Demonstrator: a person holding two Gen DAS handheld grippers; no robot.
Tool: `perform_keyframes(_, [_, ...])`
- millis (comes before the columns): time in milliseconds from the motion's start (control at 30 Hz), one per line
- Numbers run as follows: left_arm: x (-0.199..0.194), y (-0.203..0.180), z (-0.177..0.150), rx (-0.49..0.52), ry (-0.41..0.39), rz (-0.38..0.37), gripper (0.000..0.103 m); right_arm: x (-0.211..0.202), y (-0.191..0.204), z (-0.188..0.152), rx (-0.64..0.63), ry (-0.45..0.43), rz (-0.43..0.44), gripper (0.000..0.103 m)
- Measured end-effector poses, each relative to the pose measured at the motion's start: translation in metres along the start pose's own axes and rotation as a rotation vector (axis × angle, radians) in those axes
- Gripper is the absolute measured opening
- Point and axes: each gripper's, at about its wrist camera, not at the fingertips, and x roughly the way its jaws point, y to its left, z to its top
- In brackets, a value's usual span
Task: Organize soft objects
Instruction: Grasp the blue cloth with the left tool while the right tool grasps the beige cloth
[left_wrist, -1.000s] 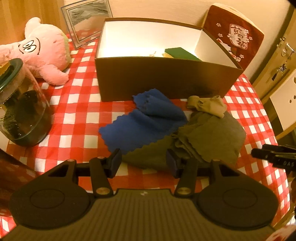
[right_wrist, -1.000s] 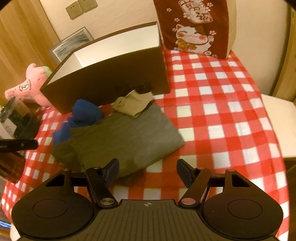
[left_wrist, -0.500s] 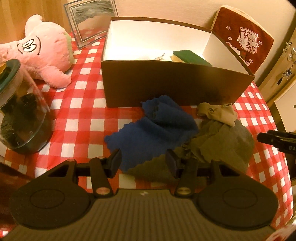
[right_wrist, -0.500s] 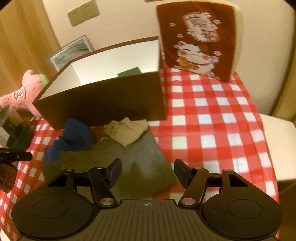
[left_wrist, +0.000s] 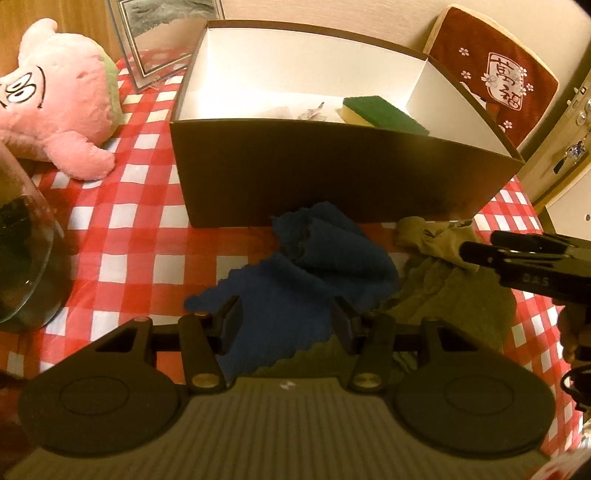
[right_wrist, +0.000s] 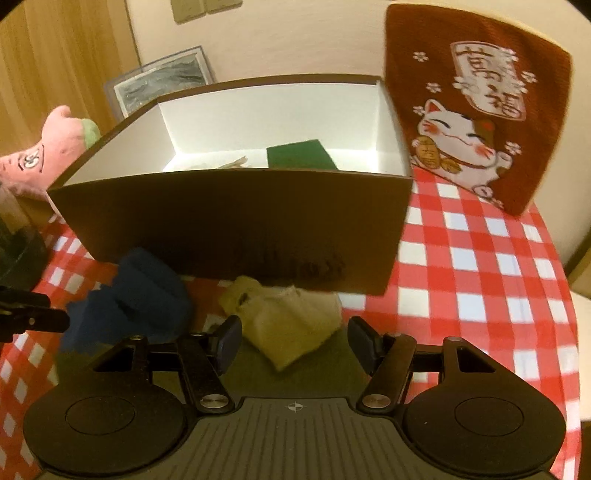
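A blue cloth (left_wrist: 314, 273) lies crumpled on the checked tablecloth in front of a brown box (left_wrist: 332, 177). My left gripper (left_wrist: 287, 319) is open, its jaws on either side of the blue cloth's near edge. A beige cloth (right_wrist: 288, 325) lies on an olive-grey cloth (left_wrist: 454, 299) to the right. My right gripper (right_wrist: 293, 341) is open, its jaws on either side of the beige cloth. The box (right_wrist: 229, 225) holds a green-and-yellow sponge (left_wrist: 382, 114) and small scraps. The blue cloth (right_wrist: 136, 299) also shows in the right wrist view.
A pink plush toy (left_wrist: 55, 110) lies at the left, a picture frame (left_wrist: 166, 37) behind it. A glass jar (left_wrist: 22, 258) stands at the near left. A red lucky-cat cushion (right_wrist: 476, 107) leans on the wall right of the box.
Both grippers have moved forward and lower toward the cloths and the box. The right gripper now sits over the beige cloth. Both stay open.
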Motion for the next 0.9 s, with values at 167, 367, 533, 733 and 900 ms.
perform_keyframes(167, [0.009, 0.000, 0.005, -0.011, 0.007, -0.024, 0.050, 0.018, 0.003, 0.004, -0.037, 0.013, -0.008, 0.064])
perform_keyframes(367, [0.018, -0.006, 0.009, -0.013, 0.010, -0.052, 0.050, 0.030, 0.005, 0.001, -0.101, 0.019, -0.025, 0.005])
perform_keyframes(533, [0.028, -0.015, 0.014, 0.002, -0.008, -0.096, 0.059, 0.019, 0.000, 0.001, -0.067, -0.021, -0.024, 0.004])
perform_keyframes(733, [0.051, -0.025, 0.023, -0.012, 0.016, -0.117, 0.061, 0.010, -0.017, -0.004, 0.025, -0.017, -0.041, 0.004])
perform_keyframes(900, [0.069, -0.034, 0.028, -0.030, 0.029, -0.080, 0.063, 0.006, -0.029, -0.008, 0.079, -0.008, -0.055, 0.004])
